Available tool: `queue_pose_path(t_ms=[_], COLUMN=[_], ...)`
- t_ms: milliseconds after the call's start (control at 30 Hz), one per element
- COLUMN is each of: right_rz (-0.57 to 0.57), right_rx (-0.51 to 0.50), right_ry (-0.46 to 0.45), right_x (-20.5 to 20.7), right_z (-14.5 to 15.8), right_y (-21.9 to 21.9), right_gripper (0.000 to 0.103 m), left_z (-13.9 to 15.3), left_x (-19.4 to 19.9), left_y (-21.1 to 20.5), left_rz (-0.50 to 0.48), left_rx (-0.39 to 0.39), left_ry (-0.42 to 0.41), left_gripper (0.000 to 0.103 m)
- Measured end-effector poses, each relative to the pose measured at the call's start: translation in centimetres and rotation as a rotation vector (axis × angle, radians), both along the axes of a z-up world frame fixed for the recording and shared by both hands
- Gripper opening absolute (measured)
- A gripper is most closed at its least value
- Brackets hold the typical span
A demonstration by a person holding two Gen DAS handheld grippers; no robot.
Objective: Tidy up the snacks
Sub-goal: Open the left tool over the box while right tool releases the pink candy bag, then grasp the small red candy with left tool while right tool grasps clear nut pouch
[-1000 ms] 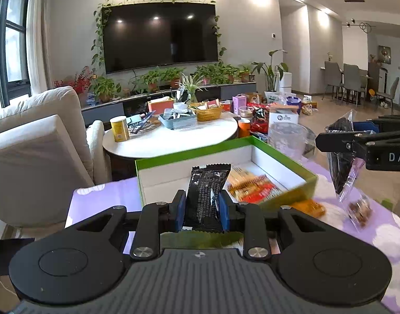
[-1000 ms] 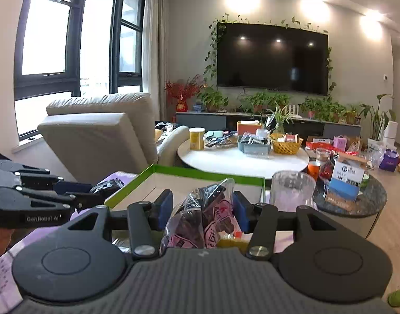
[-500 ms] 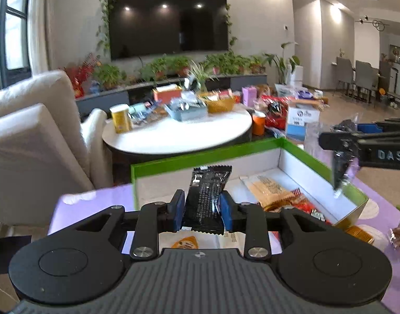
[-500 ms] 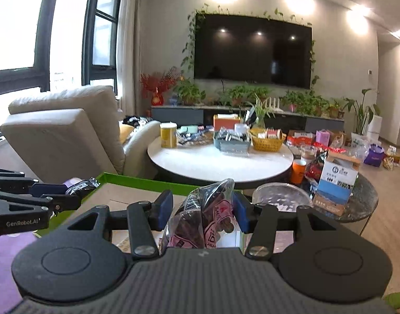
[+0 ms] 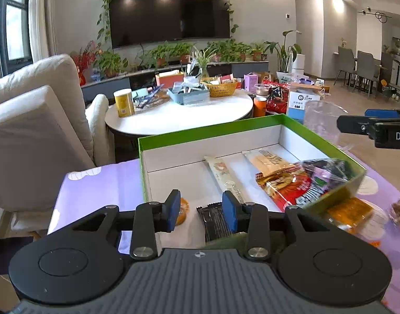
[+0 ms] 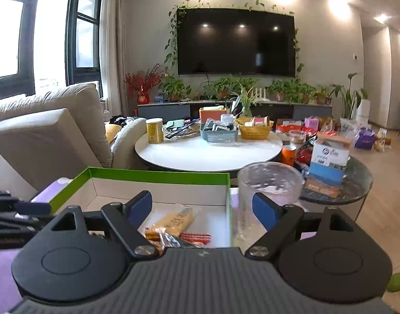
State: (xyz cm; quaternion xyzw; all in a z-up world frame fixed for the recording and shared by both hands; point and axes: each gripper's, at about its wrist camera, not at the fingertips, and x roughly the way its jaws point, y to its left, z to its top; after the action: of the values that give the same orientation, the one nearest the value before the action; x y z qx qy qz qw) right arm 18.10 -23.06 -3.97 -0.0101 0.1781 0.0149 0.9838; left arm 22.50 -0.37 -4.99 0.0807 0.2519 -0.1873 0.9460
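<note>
L: left gripper (image 5: 202, 210) jaws just opened, gripping nothing; black foil snack packet (image 5: 215, 222) lies in green-rimmed white cardboard box (image 5: 210, 133) | R: right gripper (image 6: 201, 208) jaws just opened, empty; clear plastic snack bag (image 5: 328, 168) lies in box.

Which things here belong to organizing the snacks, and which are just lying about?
Job: green box; black snack bar; red snack pack; orange packet; left gripper; right gripper, both open.

Lying about: yellow can; wicker basket; television.
</note>
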Motion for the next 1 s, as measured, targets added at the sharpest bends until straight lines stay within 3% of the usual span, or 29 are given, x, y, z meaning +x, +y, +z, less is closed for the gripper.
queue_pose_path(t_ms=[233,500,733,1000], right_rz=[-0.024,-0.018,-0.021,-0.041], right_rx=[-0.068,-0.047,0.011,-0.009], right_ry=[-0.007,0.208,0.293,0.315], right_x=[-4.6,-7.4,-6.1,-5.7], right_z=[0.4,-4.5,-7.0,-8.1], right_y=[-3.4,-7.2,-7.2,-6.6], right_gripper=[0.062,0.062,0.062,0.062], left_z=[0.0,-2.6,-4.0,-4.8], left_x=[-4.5,-7.2,-7.0,-7.0], left_y=[1.7,1.9,1.0,0.2], left_rz=[-0.049,-0.126,-0.154,-0.18], left_rx=[-0.002,0.018,0.014,0.005], left_ry=[0.023,0.134,0.211,0.24], left_gripper=[0.033,0.033,0.033,0.033])
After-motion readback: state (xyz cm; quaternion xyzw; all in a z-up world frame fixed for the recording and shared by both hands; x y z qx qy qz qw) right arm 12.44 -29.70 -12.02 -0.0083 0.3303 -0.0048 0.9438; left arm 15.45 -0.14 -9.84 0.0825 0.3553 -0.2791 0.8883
